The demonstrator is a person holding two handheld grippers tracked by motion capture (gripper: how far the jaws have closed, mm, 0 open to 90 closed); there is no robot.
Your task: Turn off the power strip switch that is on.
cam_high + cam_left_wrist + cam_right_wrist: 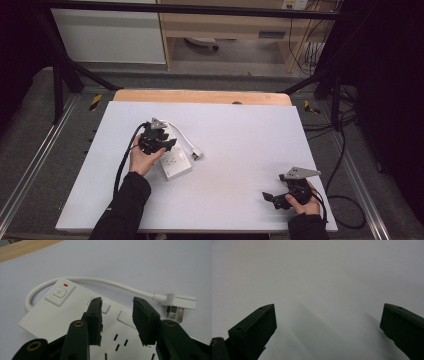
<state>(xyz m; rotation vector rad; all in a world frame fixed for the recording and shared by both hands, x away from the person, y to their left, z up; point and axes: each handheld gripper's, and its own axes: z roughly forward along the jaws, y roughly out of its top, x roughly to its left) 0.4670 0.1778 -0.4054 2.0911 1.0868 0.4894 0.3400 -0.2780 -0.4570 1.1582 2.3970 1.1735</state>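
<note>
Red light on power strip

You see a white rectangular tabletop with a wooden edge strip behind, and a pale wooden cabinet beyond.

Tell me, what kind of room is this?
Probably a lab or workshop: a white table inside a black metal frame, cables trailing on the floor, and a white power strip under hand-held grippers.

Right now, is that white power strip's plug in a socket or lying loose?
Loose. The plug lies on the table with its metal pins bare, beside the power strip; its cord loops back to the strip.
</note>
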